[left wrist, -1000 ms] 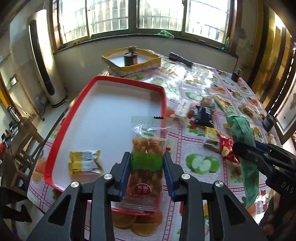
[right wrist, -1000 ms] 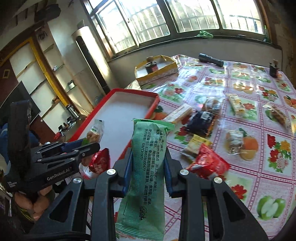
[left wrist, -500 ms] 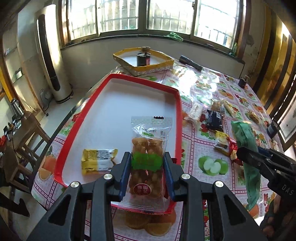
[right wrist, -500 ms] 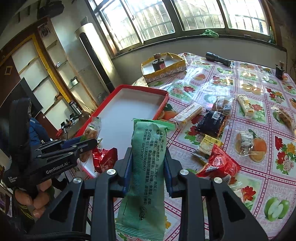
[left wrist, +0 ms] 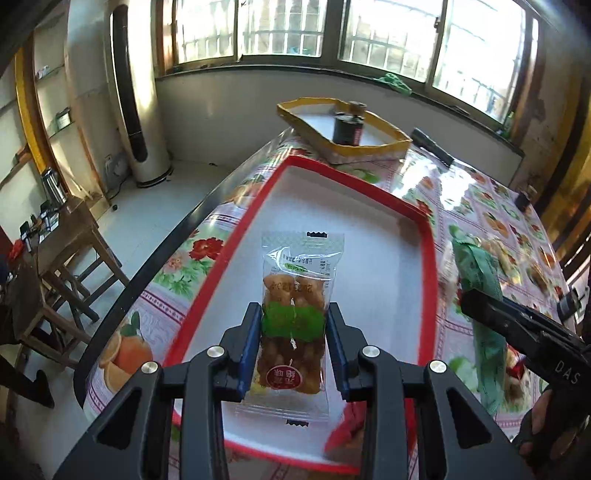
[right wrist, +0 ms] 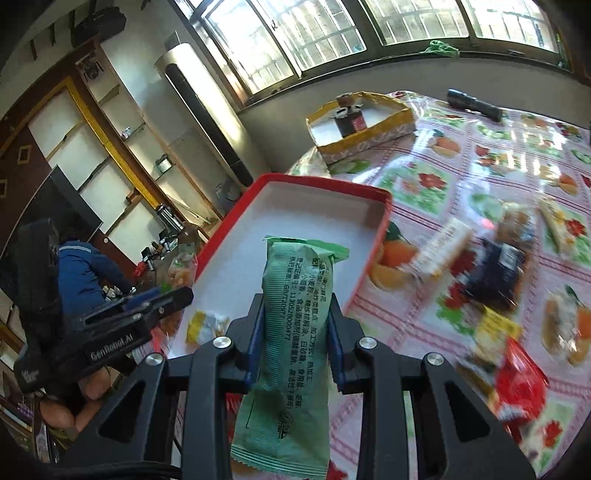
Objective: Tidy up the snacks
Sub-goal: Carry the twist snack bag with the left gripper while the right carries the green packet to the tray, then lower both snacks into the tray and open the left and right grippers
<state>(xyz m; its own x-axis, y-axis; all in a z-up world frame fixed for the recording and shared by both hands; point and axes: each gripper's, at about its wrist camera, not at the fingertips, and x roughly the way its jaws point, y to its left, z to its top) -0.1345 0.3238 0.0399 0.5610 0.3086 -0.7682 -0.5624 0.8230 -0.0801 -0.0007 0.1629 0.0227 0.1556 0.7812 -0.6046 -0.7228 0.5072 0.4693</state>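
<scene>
Daylight enters through a row of barred windows (left wrist: 280, 29) above a grey sill wall (left wrist: 229, 99). A tall white tower air conditioner (left wrist: 129, 96) stands in the corner on a pale tiled floor (left wrist: 155, 206). Yellow-framed wall shelves (right wrist: 96, 147) and a wooden chair (left wrist: 66, 258) occupy the left side of the room.

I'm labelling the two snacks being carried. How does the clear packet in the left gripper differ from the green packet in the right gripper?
The clear packet shows brown twisted pieces inside; the green packet is opaque. The clear packet bears a green band and a red round label; the green packet bears black print. Both are clamped mid-length, the clear packet by the left gripper, the green one by the right gripper.
</scene>
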